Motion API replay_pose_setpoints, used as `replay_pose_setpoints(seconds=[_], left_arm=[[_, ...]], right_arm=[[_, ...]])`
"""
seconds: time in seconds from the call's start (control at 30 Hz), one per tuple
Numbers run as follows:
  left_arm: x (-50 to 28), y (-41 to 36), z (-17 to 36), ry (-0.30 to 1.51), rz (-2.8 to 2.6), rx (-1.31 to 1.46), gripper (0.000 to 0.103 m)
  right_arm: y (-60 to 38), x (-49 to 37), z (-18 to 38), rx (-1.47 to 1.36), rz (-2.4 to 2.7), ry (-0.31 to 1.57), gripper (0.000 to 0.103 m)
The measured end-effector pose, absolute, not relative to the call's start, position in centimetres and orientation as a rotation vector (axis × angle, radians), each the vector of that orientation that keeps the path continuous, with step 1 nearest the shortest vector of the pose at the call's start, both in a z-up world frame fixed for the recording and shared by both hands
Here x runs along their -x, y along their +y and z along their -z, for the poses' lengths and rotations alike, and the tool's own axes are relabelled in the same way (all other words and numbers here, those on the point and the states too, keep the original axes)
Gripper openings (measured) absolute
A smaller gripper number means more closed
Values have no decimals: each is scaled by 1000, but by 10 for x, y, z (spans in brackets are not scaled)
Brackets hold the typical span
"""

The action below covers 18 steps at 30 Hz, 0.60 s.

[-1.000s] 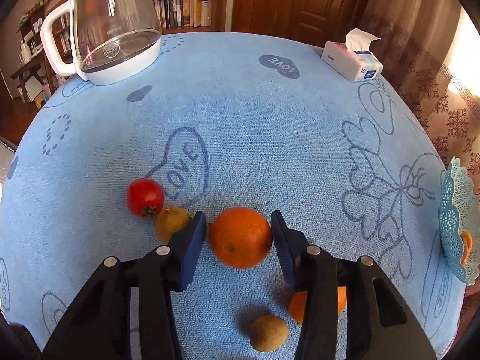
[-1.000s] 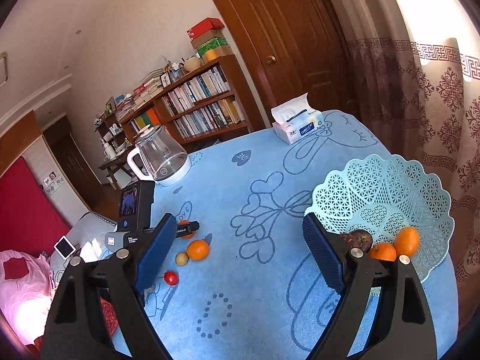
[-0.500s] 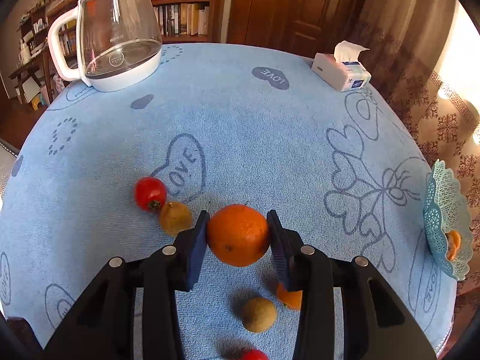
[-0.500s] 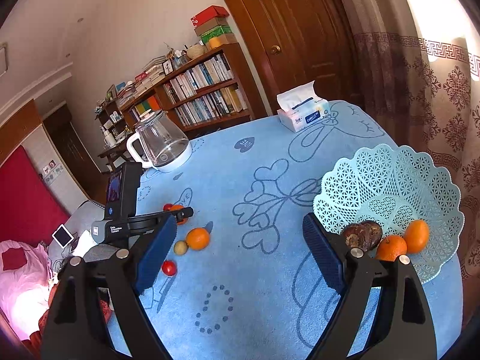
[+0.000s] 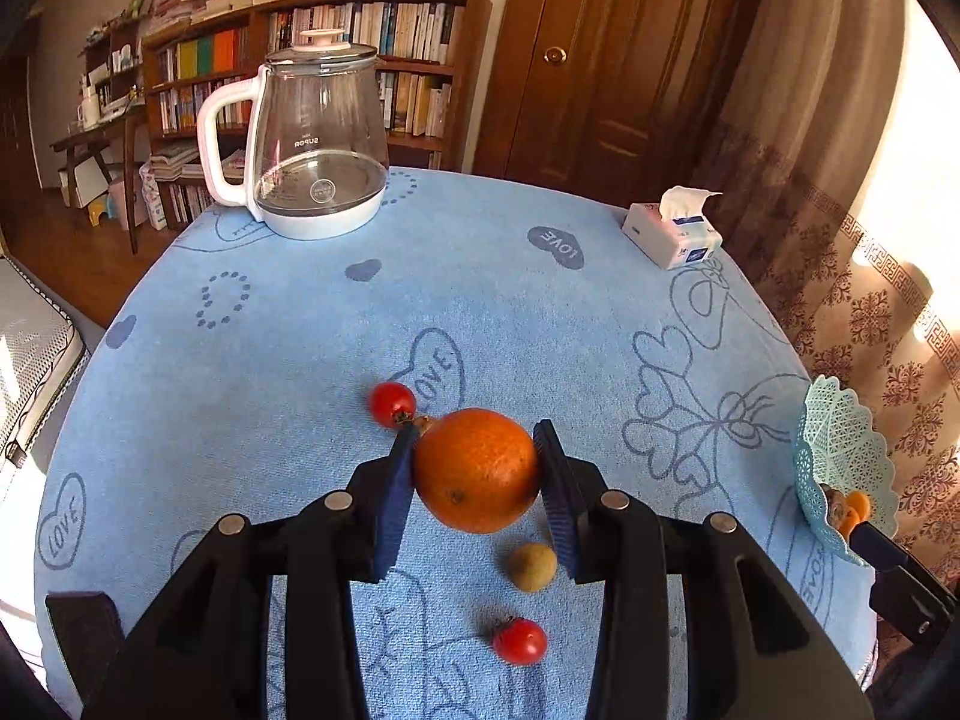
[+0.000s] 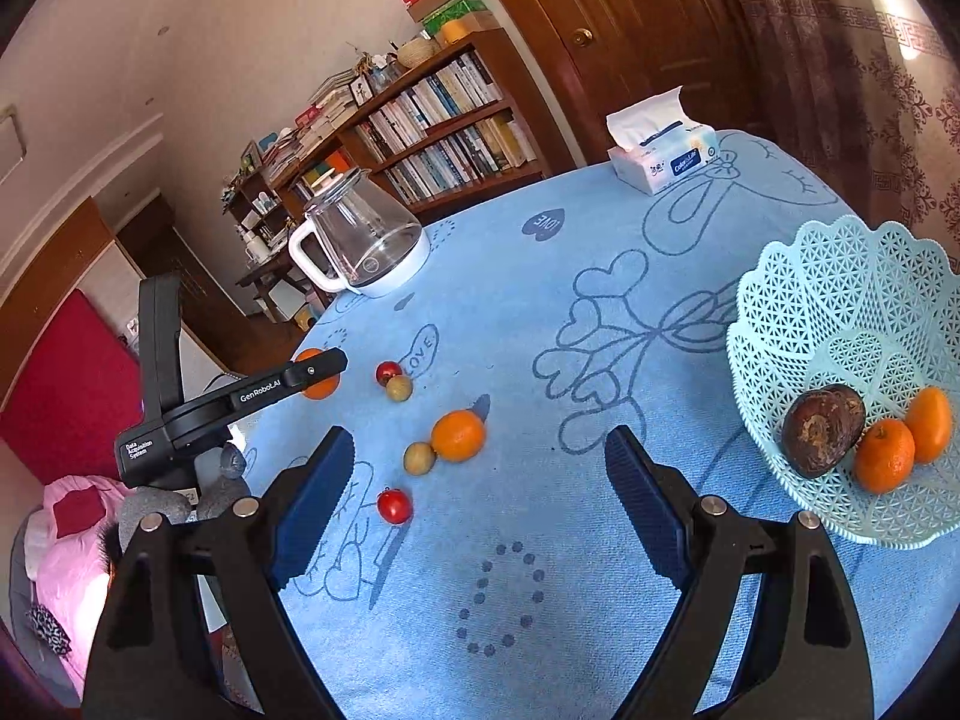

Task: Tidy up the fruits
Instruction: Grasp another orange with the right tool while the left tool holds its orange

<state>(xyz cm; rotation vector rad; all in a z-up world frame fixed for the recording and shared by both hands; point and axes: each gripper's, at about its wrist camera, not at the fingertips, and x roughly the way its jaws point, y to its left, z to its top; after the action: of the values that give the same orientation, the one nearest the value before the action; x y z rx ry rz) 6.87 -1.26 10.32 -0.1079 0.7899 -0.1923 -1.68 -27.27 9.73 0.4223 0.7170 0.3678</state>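
Left hand-held gripper clamped on an orange, raised above the blue tabletop, right hand-held gripper jaws wide apart and empty, loose fruit below, lattice basket at the right edge holding three fruits

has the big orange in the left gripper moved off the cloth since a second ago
Yes. The orange, clamped in the left gripper, has risen off the blue tablecloth, away from the brown fruit lying there.
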Motion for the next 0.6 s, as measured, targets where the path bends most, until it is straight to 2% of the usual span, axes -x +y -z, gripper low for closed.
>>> replay_pose_setpoints(seconds=[0.2,0.6], left_arm=[[-45,8,-118,720,170,137,39],[-21,26,-122,650,172,169,39]], right_arm=[[-239,-13,-81,-433,-418,836,85],[-185,-62,-55,-408,-402,982,70]])
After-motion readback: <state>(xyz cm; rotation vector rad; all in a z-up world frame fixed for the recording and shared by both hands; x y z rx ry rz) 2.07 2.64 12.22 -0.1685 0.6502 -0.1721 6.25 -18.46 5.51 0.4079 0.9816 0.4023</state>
